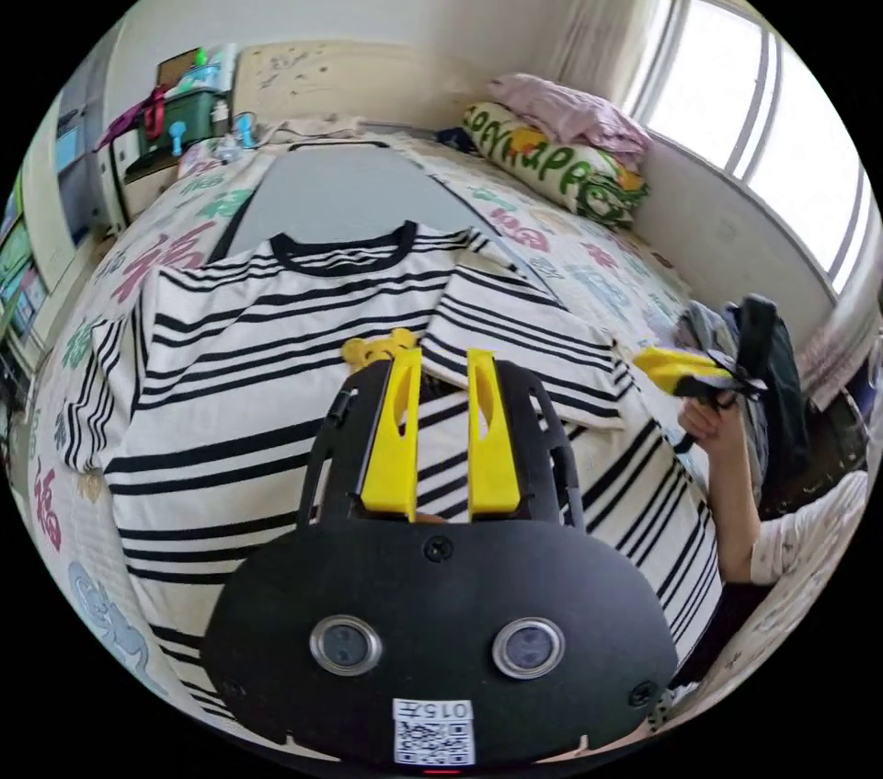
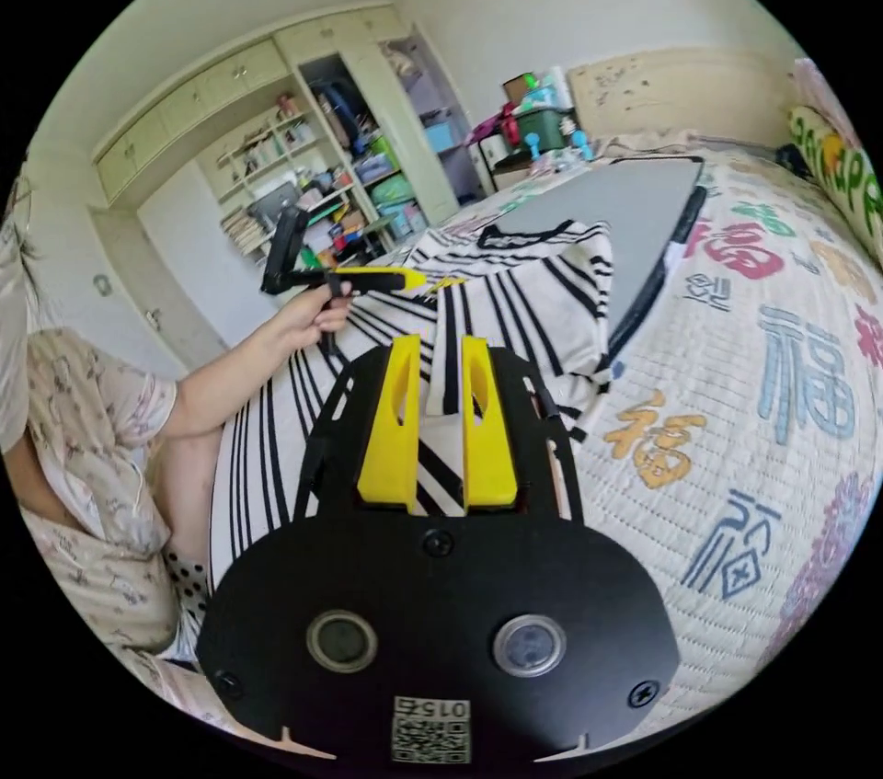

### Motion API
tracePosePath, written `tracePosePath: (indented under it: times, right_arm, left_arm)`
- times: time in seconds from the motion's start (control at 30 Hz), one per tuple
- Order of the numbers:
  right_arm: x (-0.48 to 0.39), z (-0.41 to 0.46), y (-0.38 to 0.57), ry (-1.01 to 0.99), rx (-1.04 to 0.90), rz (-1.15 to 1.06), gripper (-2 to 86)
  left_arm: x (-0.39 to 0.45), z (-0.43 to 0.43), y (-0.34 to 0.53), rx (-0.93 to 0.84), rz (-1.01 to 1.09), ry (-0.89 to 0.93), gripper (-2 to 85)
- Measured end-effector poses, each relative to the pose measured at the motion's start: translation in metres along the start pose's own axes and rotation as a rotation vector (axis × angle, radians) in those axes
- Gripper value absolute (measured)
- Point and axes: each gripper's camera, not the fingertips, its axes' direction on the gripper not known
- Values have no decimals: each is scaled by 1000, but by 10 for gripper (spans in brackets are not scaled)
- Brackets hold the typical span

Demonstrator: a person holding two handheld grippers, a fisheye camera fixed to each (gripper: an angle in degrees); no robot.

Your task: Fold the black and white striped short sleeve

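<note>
The left claw (image 1: 442,365) body hides the striped shirt (image 1: 267,374) hem (lower middle).

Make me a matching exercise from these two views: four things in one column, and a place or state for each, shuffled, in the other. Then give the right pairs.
Things
1. striped shirt
2. grey board
3. pink bedding
4. left gripper

Places or states
A. piled on the printed pillow by the window
B. spread on the bed, one sleeve folded in over the chest
C. jaws apart, over the shirt
D. lying flat beyond the shirt's black collar

Pairs: 1-B, 2-D, 3-A, 4-C
</note>
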Motion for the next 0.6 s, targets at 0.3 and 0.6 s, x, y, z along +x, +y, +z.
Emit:
tracePosePath:
  times: [0.3,0.6]
  right_arm:
    - [-76,88,2,101,-322,-183,83]
    - [-122,116,-10,148,-280,-205,18]
  left_arm:
    - [65,53,-65,-152,35,-2,58]
    - [142,37,-92,-56,38,-62,6]
